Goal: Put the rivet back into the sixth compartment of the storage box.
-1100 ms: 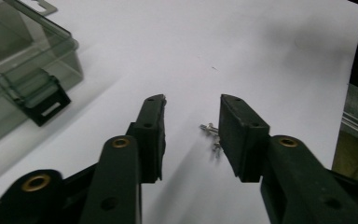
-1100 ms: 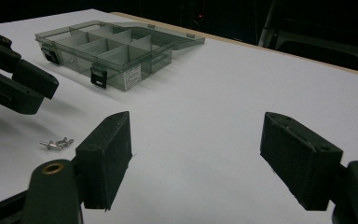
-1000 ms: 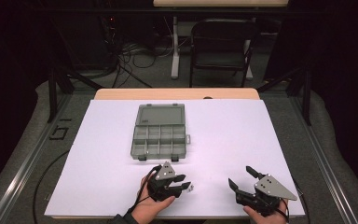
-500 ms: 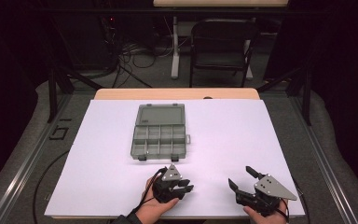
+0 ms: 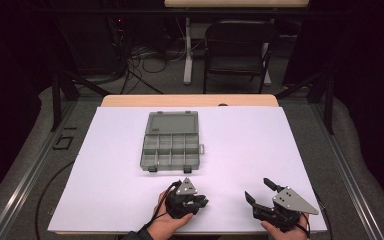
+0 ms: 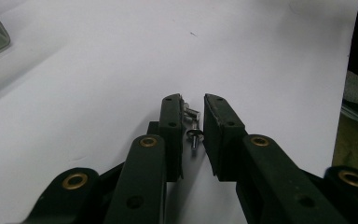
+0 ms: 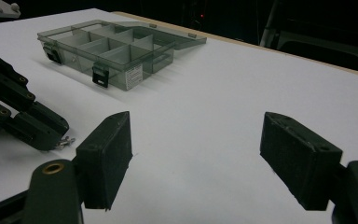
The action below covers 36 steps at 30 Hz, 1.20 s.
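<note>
Left tool (image 6: 192,112) closing on small screws (image 6: 192,123), right tool (image 7: 198,156) spread wide, unladen.

Pretty dark room overall. White-covered tabletop (image 5: 260,145) with a wooden edge at the back, black chair (image 5: 237,50) behind it, cables (image 5: 140,60) tangled across the grey floor (image 5: 30,150), black curtains either side.
</note>
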Motion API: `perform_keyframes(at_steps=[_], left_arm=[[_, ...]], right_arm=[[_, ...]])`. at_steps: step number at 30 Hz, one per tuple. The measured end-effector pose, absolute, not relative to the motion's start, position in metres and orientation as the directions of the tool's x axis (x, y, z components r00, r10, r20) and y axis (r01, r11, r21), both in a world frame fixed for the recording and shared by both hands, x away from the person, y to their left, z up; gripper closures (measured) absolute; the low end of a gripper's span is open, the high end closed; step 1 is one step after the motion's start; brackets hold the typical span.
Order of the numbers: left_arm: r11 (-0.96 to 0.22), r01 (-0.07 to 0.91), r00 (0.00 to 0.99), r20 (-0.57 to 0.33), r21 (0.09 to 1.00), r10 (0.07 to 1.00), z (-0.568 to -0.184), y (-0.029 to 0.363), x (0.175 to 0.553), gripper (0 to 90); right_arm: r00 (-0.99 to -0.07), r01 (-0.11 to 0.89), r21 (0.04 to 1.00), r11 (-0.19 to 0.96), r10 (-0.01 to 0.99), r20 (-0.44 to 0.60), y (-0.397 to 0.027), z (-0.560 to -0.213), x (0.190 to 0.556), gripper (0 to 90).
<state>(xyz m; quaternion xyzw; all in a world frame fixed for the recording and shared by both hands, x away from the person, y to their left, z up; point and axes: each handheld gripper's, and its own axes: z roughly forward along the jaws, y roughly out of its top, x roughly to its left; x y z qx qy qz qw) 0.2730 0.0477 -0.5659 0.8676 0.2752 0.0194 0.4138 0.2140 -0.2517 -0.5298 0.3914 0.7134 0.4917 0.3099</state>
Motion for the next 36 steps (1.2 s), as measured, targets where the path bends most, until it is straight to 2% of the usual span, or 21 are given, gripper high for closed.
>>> perform_keyframes(at_steps=[7,22,36], left_arm=[[-0.503,0.459,0.845,-0.186,0.732,0.501,-0.567,0.048,0.272,81.7],[-0.5,0.456,0.847,-0.186,0.736,0.499,-0.565,0.05,0.274,82.8],[-0.463,0.433,0.851,-0.18,0.773,0.493,-0.546,0.058,0.27,82.8]], right_arm=[[-0.504,0.254,0.943,0.213,0.862,-0.058,-0.252,-0.53,0.214,24.7],[-0.502,0.252,0.944,0.212,0.863,-0.059,-0.252,-0.53,0.214,24.8],[-0.5,0.25,0.945,0.213,0.864,-0.063,-0.252,-0.53,0.215,24.8]])
